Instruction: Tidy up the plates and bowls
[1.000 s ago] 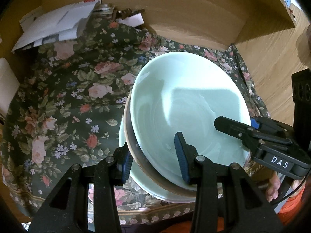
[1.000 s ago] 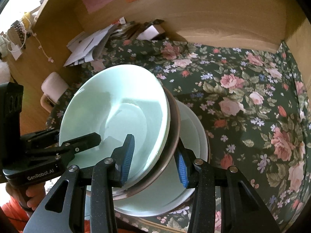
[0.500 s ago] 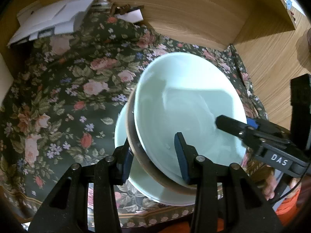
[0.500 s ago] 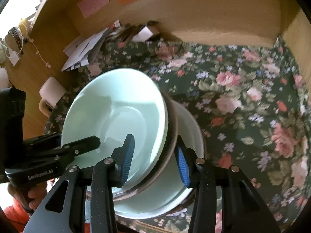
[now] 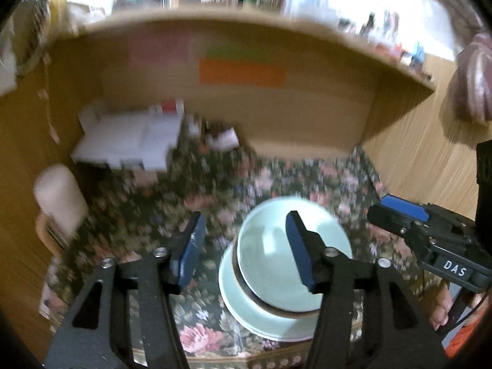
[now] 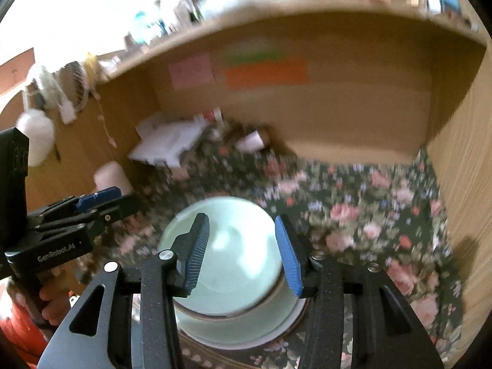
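Two grippers, left gripper (image 5: 243, 247) and right gripper (image 6: 241, 253), jaws opening (nothing between them), above stacked pale-green bowls (image 5: 295, 264), floral tablecloth (image 5: 153, 209) at lower frame

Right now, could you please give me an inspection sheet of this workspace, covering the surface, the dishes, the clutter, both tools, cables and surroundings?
Surface: dark floral tablecloth covering the table, blurred.
Job's things: pale green ceramic bowl nested in a brown-rimmed dish, on a pale green plate; stack resting on the cloth.
Clutter: white papers heaped at the back left; a small pale cup-like item beside them.
Grippers: left tool and right tool both above the stack, jaws opening, nothing between them.
Cables: thin dark cable by the hand at the far right of the left view.
Surroundings: wooden shelf wall with pink and orange notes.
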The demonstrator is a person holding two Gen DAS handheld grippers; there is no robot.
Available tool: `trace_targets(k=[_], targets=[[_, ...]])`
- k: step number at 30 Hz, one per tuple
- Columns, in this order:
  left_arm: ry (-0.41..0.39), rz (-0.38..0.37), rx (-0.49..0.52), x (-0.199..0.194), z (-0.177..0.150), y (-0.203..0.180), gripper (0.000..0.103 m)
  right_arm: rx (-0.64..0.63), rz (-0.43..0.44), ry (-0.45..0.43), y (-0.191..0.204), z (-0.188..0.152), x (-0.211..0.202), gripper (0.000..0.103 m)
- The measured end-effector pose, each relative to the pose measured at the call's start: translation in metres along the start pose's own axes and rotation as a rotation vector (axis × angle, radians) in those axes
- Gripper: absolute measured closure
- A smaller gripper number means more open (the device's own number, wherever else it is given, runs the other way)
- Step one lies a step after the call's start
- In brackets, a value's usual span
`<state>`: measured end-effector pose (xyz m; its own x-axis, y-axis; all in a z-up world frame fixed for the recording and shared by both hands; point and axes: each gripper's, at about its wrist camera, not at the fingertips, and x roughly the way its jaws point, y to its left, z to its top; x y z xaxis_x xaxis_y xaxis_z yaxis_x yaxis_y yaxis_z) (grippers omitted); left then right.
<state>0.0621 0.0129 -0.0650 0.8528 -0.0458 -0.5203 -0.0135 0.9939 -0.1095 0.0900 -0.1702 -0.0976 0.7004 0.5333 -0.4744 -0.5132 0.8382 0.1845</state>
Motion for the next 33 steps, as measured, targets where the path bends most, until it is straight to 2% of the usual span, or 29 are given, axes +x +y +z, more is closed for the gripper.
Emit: trace_targets(k=[3,6,7,9,11,17,23,33], targets=[[-0.097,0.011,0.024,-0.024,0.002,-0.004,0.036,-0.005,0.016,-0.078,0.008,0.005,-0.020,0.051],[-0.149,0.003,0.019,-0.040,0.002,-0.007,0.035,-0.021,0.014,-0.142,0.016,0.007,-0.036,0.044],[-0.156,0.001,0.015,-0.043,0.001,-0.007,0.034,-0.027,0.012,-0.152,0.018,0.006,-0.039,0.041],[-0.166,-0.007,0.007,-0.047,0.001,-0.007,0.022,-0.045,0.005,-0.177,0.023,0.005,-0.046,0.032],[-0.183,-0.009,0.006,-0.051,-0.002,-0.008,0.019,-0.063,-0.017,-0.208,0.027,0.003,-0.053,0.022],[-0.231,0.004,0.006,-0.061,-0.010,-0.012,0.005,-0.071,-0.038,-0.243,0.030,-0.003,-0.059,0.003],[-0.260,0.012,0.013,-0.067,-0.014,-0.014,0.001,-0.056,-0.039,-0.250,0.025,-0.006,-0.061,0.000],[-0.260,0.008,0.015,-0.070,-0.015,-0.013,0.001,-0.049,-0.029,-0.240,0.024,-0.007,-0.059,0.000]])
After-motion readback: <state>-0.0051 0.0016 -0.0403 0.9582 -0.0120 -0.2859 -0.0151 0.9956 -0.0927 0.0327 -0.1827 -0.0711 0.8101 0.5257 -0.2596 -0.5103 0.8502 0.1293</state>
